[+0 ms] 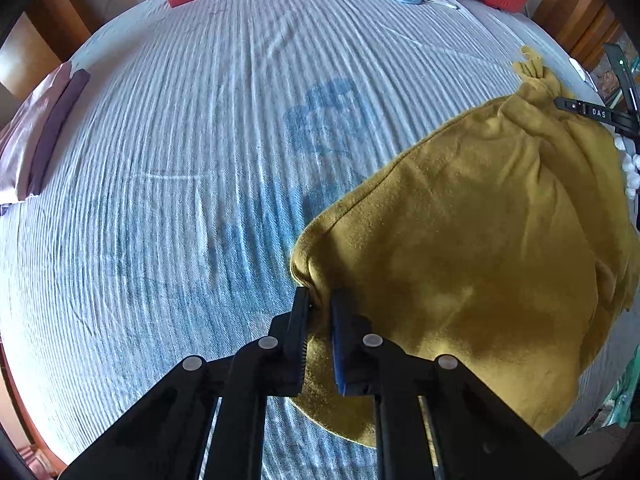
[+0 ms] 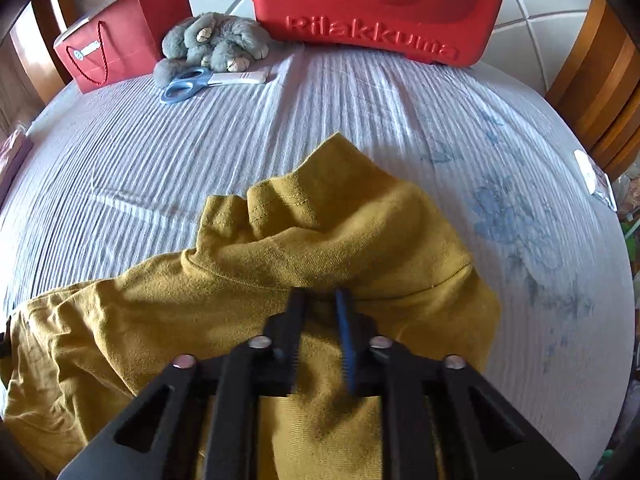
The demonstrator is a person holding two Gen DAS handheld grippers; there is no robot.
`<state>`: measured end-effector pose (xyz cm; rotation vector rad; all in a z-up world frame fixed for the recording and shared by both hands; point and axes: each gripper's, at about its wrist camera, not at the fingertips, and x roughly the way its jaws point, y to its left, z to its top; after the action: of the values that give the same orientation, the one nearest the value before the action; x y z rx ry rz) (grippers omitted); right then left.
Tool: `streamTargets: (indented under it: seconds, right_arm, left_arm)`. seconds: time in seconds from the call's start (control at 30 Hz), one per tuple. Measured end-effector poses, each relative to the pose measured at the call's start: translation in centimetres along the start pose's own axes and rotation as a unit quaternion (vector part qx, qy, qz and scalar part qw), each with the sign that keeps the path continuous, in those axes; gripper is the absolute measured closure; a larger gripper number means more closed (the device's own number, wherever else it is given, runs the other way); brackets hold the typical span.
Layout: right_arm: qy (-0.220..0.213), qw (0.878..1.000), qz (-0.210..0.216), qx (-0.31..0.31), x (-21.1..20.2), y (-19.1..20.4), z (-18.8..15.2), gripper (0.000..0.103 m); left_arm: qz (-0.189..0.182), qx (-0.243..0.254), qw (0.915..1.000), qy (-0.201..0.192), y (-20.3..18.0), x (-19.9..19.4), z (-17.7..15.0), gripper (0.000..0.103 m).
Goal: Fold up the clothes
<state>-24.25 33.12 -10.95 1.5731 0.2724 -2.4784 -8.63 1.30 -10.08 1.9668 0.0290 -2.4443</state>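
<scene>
A mustard-yellow garment (image 1: 472, 248) lies bunched on the striped grey-white cloth (image 1: 180, 168) of the table. My left gripper (image 1: 320, 300) is shut on the garment's left corner and holds a fold of it between its jaws. In the right wrist view the same garment (image 2: 304, 248) is crumpled in front of my right gripper (image 2: 322, 300), which is shut on a gathered fold of it. The right gripper's black body (image 1: 596, 114) shows at the far right edge of the left wrist view, above the garment's far end.
At the back of the table stand a red Rilakkuma case (image 2: 380, 4), a red paper bag (image 2: 120, 36), a grey plush toy (image 2: 216, 42) and blue-handled scissors (image 2: 188, 84). A folded purple cloth (image 1: 36, 140) lies at the left edge. Wooden chairs (image 2: 600, 88) ring the table.
</scene>
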Motion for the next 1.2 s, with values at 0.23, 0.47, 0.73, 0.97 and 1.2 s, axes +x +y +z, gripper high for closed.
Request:
streamTargets:
  seconds: [0.23, 0.47, 0.73, 0.97, 1.2]
  right_arm:
    - [-0.095, 0.995, -0.008, 0.012, -4.9, -0.7, 1.7, 0.102]
    - [-0.149, 0.985, -0.043, 0.070, -7.0, -1.9, 6.1, 0.083]
    - [-0.107, 0.990, -0.041, 0.086, -9.9, -2.8, -1.7, 0.068]
    - [-0.023, 0.988, -0.058, 0.140, -11.5, -3.9, -15.2, 0.054]
    - [-0.001, 0.978, -0.065, 0.200, -14.3, -5.2, -23.3, 0.042]
  left_arm:
    - [0.025, -0.010, 0.9972, -0.069, 1.4, -4.5, 3.6, 0.095]
    - [0.093, -0.010, 0.9858, -0.139, 7.1, -5.9, 13.5, 0.087]
    - [0.003, -0.006, 0.9960, -0.089, 6.2, -5.7, 9.5, 0.076]
    - [-0.054, 0.013, 0.9982, -0.024, 4.2, -4.4, -2.4, 0.076]
    - [-0.087, 0.025, 0.9959, -0.005, 2.5, -4.4, -9.1, 0.075]
